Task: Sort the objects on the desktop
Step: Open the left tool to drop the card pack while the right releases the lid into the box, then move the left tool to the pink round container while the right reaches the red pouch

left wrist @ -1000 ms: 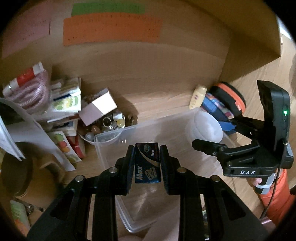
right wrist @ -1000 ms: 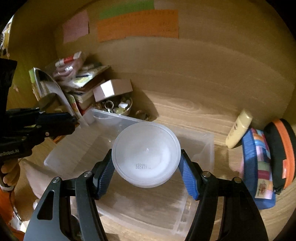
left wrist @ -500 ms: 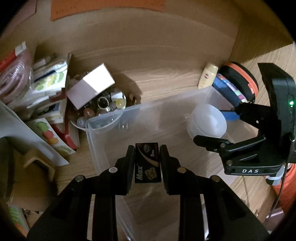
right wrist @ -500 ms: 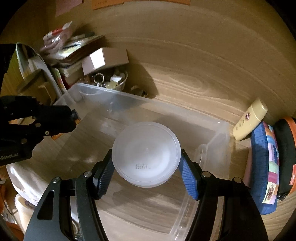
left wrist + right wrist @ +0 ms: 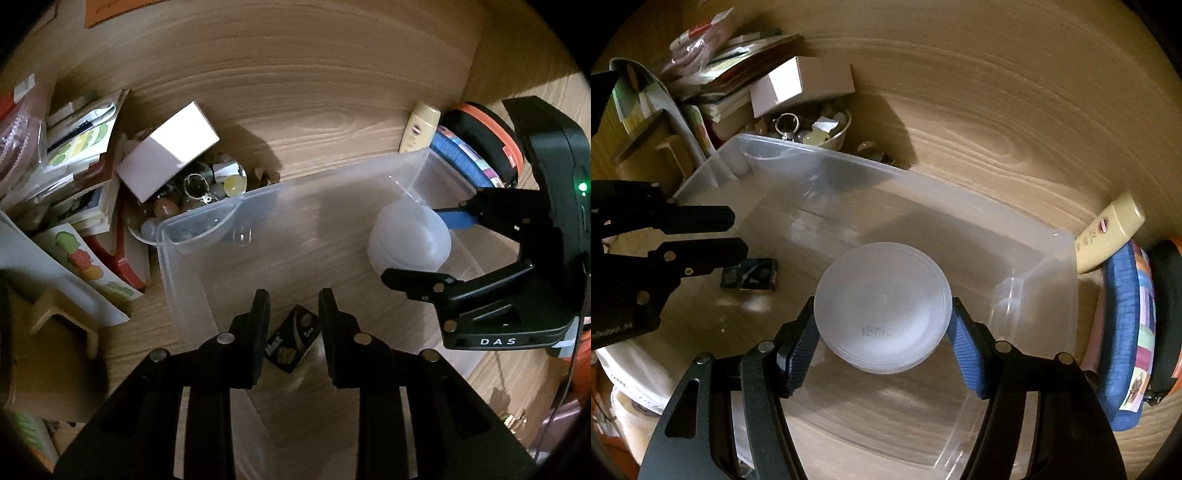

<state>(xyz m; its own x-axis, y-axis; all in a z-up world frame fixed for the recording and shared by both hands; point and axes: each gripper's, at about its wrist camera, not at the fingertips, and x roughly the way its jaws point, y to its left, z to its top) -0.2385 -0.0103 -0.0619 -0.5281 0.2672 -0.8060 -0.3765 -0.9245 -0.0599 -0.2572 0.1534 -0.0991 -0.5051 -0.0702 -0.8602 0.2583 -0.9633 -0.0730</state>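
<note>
Our left gripper (image 5: 291, 317) stands apart — the small black box (image 5: 291, 343) lies in the clear bin (image 5: 746, 147); our right gripper (image 5: 882, 332) clamps the round white container (image 5: 882, 306) above it — next in.

Dim, warm yellowish light in both views, with black fisheye corners and the wood grain bowed hard toward the edges. The white box (image 5: 168, 151) throws a dark shadow to its right, and faint glare streaks the clear bin (image 5: 1027, 236). A green indicator light (image 5: 583, 186) glows sharply, while the bin floor in the right wrist view smears with blur.
</note>
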